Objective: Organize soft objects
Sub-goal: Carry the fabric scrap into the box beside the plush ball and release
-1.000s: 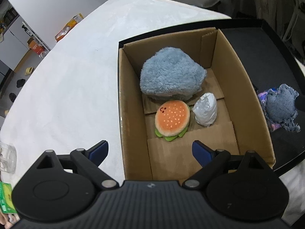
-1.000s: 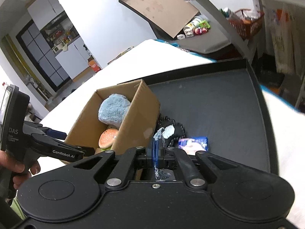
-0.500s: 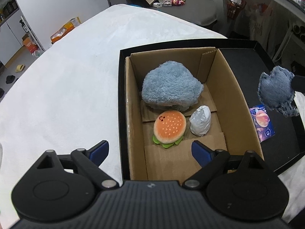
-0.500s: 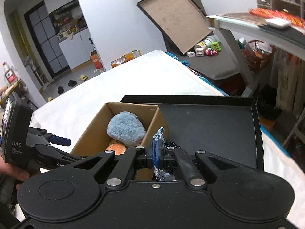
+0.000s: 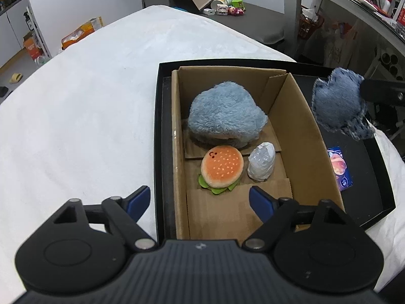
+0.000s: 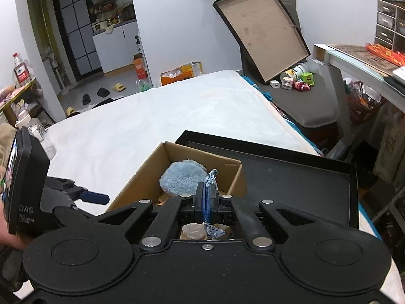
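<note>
Left gripper (image 5: 200,200): jaws wide apart, nothing between them, just been closing a little; hovering over the near end of the box (image 5: 311,136), one blue finger (image 5: 138,200) outside the left wall, the other above the box floor. Right gripper (image 6: 207,200): jaws pressed tight on the frayed edge of the denim pad (image 5: 338,103), held in the air above the box's right wall, clear of the tray (image 5: 379,177).

Inside the box, from the far end: blue plush (image 5: 226,115) on a cardboard flap, then burger plush (image 5: 221,167) and white pouch (image 5: 262,162) side by side, touching or nearly so. Near end of the box floor bare.

Box standing in the left part of the black tray, on a white bed (image 5: 88,106). Purple packet (image 5: 339,168) flat on the tray, just right of the box.

In the right wrist view, only the pad's frayed edge visible between the pads, with the blue plush behind it.
</note>
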Motion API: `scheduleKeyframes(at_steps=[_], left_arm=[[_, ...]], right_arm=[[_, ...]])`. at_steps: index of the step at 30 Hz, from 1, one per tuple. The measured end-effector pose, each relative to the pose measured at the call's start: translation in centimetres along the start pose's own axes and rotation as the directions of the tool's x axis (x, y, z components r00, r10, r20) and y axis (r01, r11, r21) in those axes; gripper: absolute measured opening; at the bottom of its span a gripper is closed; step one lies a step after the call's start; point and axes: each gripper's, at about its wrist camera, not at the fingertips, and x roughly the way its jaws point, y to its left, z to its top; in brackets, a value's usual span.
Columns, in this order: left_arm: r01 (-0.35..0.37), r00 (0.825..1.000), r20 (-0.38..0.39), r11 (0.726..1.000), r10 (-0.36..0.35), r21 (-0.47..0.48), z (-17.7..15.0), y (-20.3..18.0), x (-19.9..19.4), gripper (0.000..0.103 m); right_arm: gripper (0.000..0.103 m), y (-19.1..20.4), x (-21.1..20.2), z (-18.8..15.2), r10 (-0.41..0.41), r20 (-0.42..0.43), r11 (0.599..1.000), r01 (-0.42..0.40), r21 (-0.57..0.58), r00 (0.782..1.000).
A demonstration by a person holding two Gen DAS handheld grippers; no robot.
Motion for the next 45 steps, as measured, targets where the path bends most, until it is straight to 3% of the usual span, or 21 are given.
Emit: scheduleKeyframes(at_steps=[4, 12, 15, 22, 26, 34, 45], left_arm=[[0.016, 1.000, 0.001, 0.999, -0.016, -0.029, -0.3, 0.7, 0.3, 0.072], [0.063, 0.998, -0.017, 0.992, -0.065, -0.106, -0.9, 2.2, 1.4, 0.033], [0.067, 0.997, -0.017, 0.991, -0.069, -0.116, -1.1, 2.6, 1.7, 0.028], [0.094, 0.995, -0.007, 0.986, -0.096, -0.138, -1.2, 3.5, 1.9, 0.025], [0.102, 0.995, -0.002, 0.984, -0.104, -0.145, -1.3, 3.9, 1.7, 0.025], [0.106, 0.994, 0.008, 0.985, -0.106, -0.138, -1.2, 3.8, 1.5, 0.025], [0.067, 0.998, -0.002, 0.992, -0.068, -0.109, -1.0, 3.1, 1.2, 0.018]], right_arm=[[0.001, 0.7, 0.7, 0.7, -0.006, -0.010, 1.000, 0.006, -0.010, 1.000], [0.001, 1.9, 2.8, 1.4, -0.040, -0.034, 0.999, 0.038, -0.038, 0.999], [0.001, 2.0, 3.7, 1.4, -0.067, -0.049, 0.997, 0.065, -0.037, 0.997], [0.002, 2.0, 5.2, 1.9, -0.106, -0.062, 0.994, 0.107, 0.007, 0.992], [0.010, 1.6, 6.2, 1.6, -0.172, -0.094, 0.984, 0.176, 0.028, 0.981], [0.012, 1.0, 4.7, 0.1, -0.180, -0.104, 0.980, 0.187, 0.065, 0.978], [0.036, -1.5, 2.0, -3.5, -0.182, -0.127, 0.970, 0.199, 0.138, 0.975]])
